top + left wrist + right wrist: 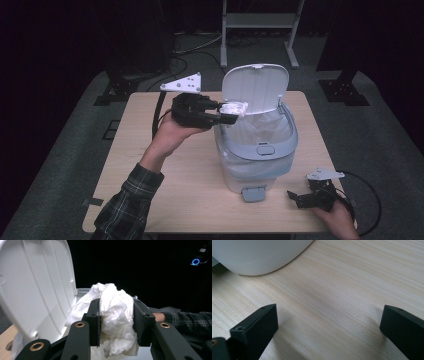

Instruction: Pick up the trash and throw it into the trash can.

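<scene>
Bin [260, 150] on the worktop [165, 170], high view: lid [255, 87] raised, clear liner inside; left tool [227, 114] holds crumpled tissue [235, 108] over its rim; right tool [298, 196] rests near the corner. Left gripper view: white, wrinkled tissue [116, 315] clamped between both jaws. Right gripper view: jaws wide apart over bare wood.

Left gripper [227, 114]: black body, brass-ringed screws, grey three-cornered plate on top. Right gripper [300, 199]: black, trailing black cable. Sleeve [127, 202]: dark plaid.
</scene>
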A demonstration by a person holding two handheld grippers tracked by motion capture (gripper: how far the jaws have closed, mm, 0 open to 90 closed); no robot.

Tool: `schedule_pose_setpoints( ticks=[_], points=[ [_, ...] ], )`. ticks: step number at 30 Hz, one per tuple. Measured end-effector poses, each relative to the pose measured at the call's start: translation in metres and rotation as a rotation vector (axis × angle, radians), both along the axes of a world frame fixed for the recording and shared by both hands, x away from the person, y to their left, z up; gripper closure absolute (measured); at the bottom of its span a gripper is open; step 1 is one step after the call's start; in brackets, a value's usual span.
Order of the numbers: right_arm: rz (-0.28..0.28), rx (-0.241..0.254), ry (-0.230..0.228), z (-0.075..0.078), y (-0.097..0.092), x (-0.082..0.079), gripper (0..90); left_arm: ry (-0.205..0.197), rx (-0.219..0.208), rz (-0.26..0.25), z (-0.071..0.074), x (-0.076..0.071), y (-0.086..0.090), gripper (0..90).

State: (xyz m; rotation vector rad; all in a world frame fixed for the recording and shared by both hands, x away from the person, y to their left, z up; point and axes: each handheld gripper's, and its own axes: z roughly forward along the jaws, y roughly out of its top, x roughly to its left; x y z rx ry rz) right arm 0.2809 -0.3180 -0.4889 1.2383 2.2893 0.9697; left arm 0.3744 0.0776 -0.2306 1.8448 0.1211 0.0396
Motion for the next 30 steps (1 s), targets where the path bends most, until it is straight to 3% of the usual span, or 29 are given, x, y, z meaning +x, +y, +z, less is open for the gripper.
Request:
schedule_pose_setpoints(
  ticks=[18,26,30],
  points=[
    [0.0,0.0,0.0,0.0,0.0,0.0,0.6,-0.019,0.048,-0.008,0.003,0.015,-0.051,60.6],
    [0.0,0.0,0.001,0.0,0.0,0.0,0.6,-0.025,0.056,-0.011,0.001,0.015,-0.061,52.2],
    [0.0,0.0,0.0,0.0,0.0,0.0,0.6,-0.021,0.057,-0.008,0.0,0.015,-0.063,42.1]
  ],
)
